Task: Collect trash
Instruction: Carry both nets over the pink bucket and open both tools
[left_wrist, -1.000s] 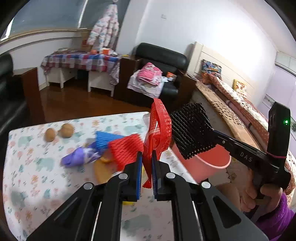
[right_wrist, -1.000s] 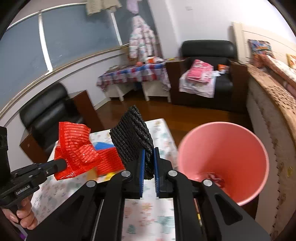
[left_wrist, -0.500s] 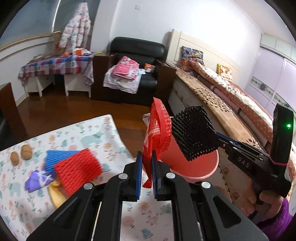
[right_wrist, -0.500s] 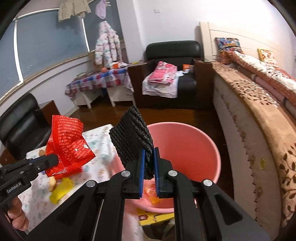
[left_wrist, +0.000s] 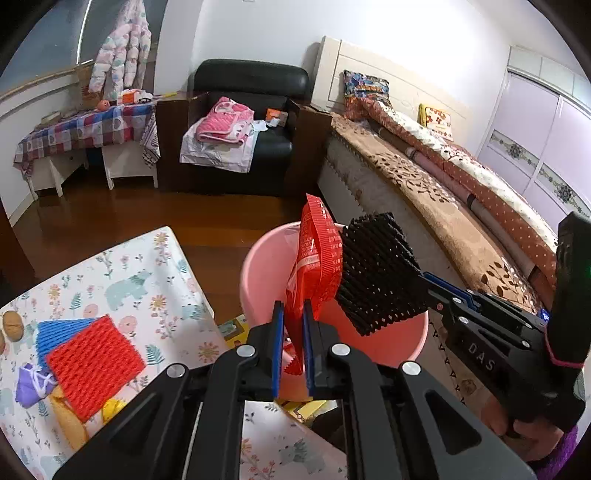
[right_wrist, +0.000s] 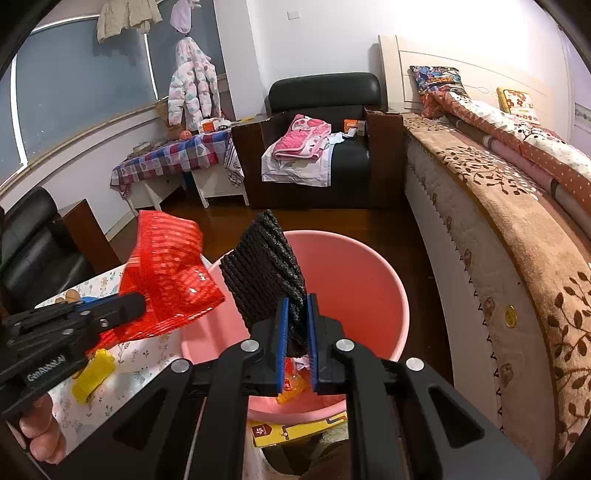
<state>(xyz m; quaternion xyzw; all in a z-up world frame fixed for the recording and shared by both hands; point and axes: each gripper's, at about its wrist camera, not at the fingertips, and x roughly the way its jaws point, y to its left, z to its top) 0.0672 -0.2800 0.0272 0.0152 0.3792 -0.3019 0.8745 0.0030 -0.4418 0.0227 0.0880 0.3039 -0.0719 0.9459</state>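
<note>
My left gripper (left_wrist: 293, 325) is shut on a red snack wrapper (left_wrist: 314, 258) and holds it over the pink bucket (left_wrist: 258, 266). My right gripper (right_wrist: 296, 325) is shut on a black foam net (right_wrist: 264, 269) above the same bucket (right_wrist: 369, 280), which holds some trash at its bottom. In the right wrist view the red wrapper (right_wrist: 166, 280) hangs at the bucket's left rim. In the left wrist view the black net (left_wrist: 376, 277) sits just right of the wrapper.
The floral table (left_wrist: 147, 280) carries a red foam net (left_wrist: 92, 362), a blue foam net (left_wrist: 55, 332), a purple wrapper (left_wrist: 31, 384) and yellow scraps (right_wrist: 92, 373). A bed (right_wrist: 498, 221) stands close on the right. A yellow box (right_wrist: 288, 430) lies under the bucket.
Both grippers have swung right from above the table to above the pink bucket, each still holding its item.
</note>
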